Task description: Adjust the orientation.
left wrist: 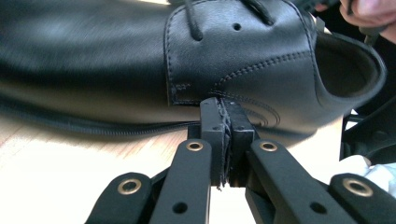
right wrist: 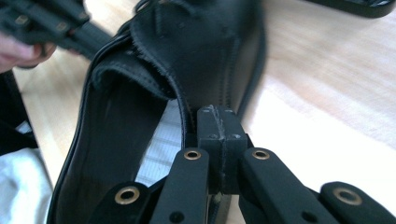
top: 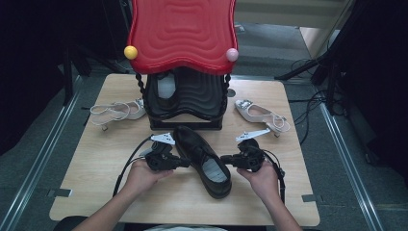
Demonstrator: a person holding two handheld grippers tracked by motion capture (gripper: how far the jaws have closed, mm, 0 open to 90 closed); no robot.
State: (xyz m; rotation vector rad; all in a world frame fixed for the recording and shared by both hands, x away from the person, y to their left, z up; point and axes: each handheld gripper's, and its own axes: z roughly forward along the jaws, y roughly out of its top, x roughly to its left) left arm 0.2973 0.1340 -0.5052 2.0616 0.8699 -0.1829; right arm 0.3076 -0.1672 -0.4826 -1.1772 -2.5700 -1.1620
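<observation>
A black leather lace-up shoe [top: 202, 159] lies in the middle of the wooden table [top: 86, 183], toe toward the rack and heel toward the person. My left gripper [top: 186, 162] is shut, and its tips [left wrist: 223, 109] touch the shoe's side [left wrist: 243, 60] just above the sole. My right gripper [top: 225, 159] is shut too. Its closed tips [right wrist: 218, 116] rest against the outside of the shoe's collar [right wrist: 140, 140], by the opening with the pale insole. Nothing is visibly pinched between either pair of jaws.
A rack with a red wavy top shelf [top: 183, 33] and a black lower shelf [top: 185, 101] stands at the back of the table. One white heeled sandal [top: 118, 111] lies to its left, another [top: 262, 114] to its right. Dark floor and cables surround the table.
</observation>
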